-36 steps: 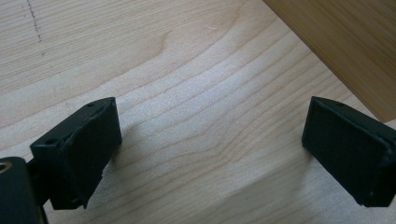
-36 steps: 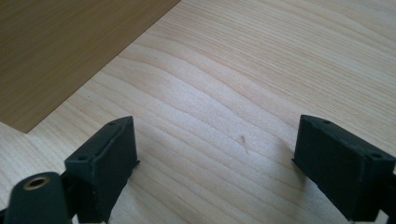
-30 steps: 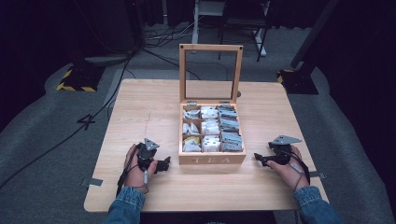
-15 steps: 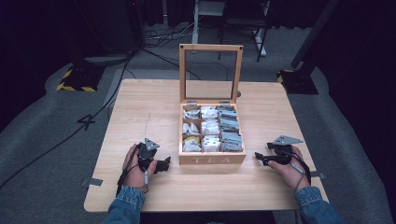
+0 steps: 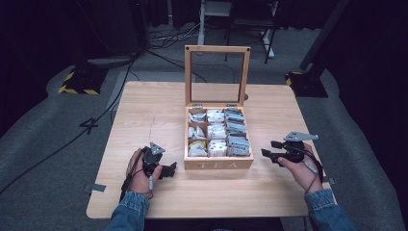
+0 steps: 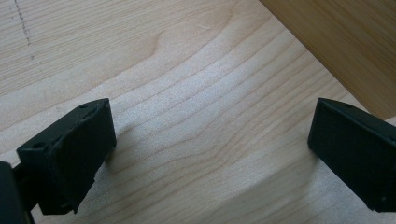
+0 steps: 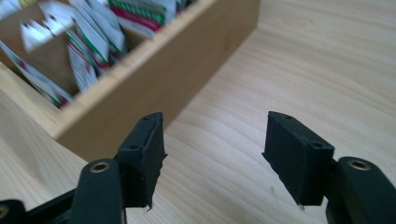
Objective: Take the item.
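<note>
You had both grippers low over the wooden table (image 5: 144, 106), one on each side of the open tea box (image 5: 219, 163). The box stood near your edge of the table, its glass-paned lid (image 5: 217, 74) upright at the back and its compartments packed with tea bags (image 5: 216, 132). Your left gripper (image 5: 169, 171) sat just beside the box's left front corner, pointing toward it. In the left gripper view its jaws stood wide apart over bare wood, with nothing between them and the box wall (image 6: 341, 42) at the upper right. Your right gripper (image 5: 268, 149) hovered close to the box's right side, aimed at it but not touching. Its jaws had just been closing, yet in the right gripper view they were still parted with only tabletop between them. The box's corner (image 7: 154, 84) and a few tea bags lay just ahead on the left.
</note>
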Demonstrator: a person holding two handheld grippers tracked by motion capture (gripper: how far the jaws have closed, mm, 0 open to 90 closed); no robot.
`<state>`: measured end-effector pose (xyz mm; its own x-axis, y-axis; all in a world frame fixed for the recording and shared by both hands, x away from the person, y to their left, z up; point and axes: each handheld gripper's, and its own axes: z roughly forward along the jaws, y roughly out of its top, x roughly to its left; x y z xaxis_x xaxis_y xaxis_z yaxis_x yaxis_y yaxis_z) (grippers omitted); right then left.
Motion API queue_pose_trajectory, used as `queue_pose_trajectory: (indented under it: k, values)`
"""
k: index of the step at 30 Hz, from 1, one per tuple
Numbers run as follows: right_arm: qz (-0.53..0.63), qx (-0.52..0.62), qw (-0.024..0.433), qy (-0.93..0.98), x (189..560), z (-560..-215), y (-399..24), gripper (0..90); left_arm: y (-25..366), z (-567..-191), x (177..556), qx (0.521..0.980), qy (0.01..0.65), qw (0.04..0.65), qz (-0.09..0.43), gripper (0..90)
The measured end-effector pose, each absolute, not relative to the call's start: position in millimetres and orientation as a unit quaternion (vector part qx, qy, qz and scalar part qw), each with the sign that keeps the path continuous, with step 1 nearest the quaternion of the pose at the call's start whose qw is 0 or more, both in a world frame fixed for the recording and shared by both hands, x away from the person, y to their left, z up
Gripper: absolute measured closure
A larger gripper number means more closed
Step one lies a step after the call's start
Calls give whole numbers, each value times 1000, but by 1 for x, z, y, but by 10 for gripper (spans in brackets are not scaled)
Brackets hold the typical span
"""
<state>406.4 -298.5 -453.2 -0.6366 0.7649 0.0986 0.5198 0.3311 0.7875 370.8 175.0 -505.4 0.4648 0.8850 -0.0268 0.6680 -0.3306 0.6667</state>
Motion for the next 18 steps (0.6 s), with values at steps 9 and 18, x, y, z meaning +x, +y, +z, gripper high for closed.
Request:
queue_pose_trajectory:
  k: [9, 18]
  values:
    - [442, 373, 134, 805, 406, -433, -277, 403, 175, -506, 372, 801, 481, 312, 171, 2]
    - [463, 348, 123, 806, 412, -415, -248, 422, 173, -505, 375, 798, 488, 307, 176, 0]
